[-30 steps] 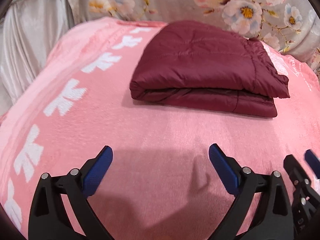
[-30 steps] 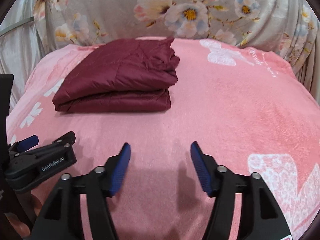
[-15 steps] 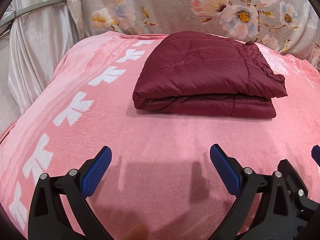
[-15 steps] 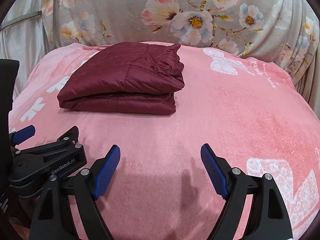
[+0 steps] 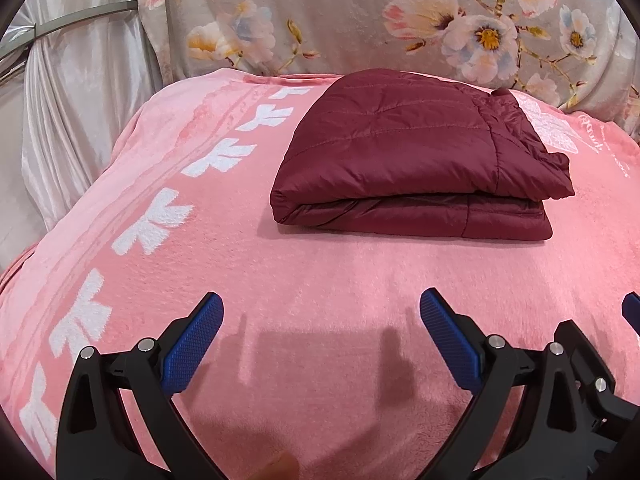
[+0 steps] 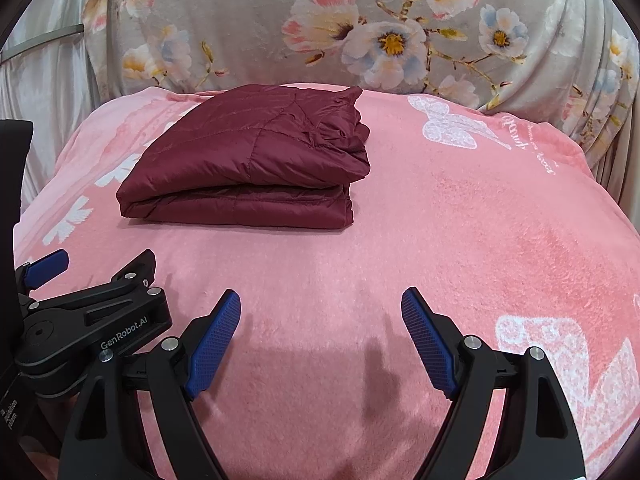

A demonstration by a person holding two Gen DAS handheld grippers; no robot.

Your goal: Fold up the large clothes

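Note:
A maroon quilted jacket [image 5: 412,160] lies folded into a flat rectangular stack on the pink blanket [image 5: 320,280]; it also shows in the right wrist view [image 6: 252,164], left of centre. My left gripper [image 5: 320,320] is open and empty, well in front of the jacket, above the blanket. My right gripper [image 6: 320,316] is open and empty, in front of and to the right of the jacket. The left gripper's body [image 6: 92,320] shows at the lower left of the right wrist view.
The pink blanket has white flower prints along its left side [image 5: 152,224] and a white butterfly print [image 6: 452,124] at the right. A grey floral cover [image 6: 360,32] rises behind the bed. A shiny silver curtain [image 5: 72,100] hangs at the left.
Both grippers have drawn back from the folded jacket and tilted up, so it sits farther away in both views. The right gripper has opened wider. The jacket has not moved.

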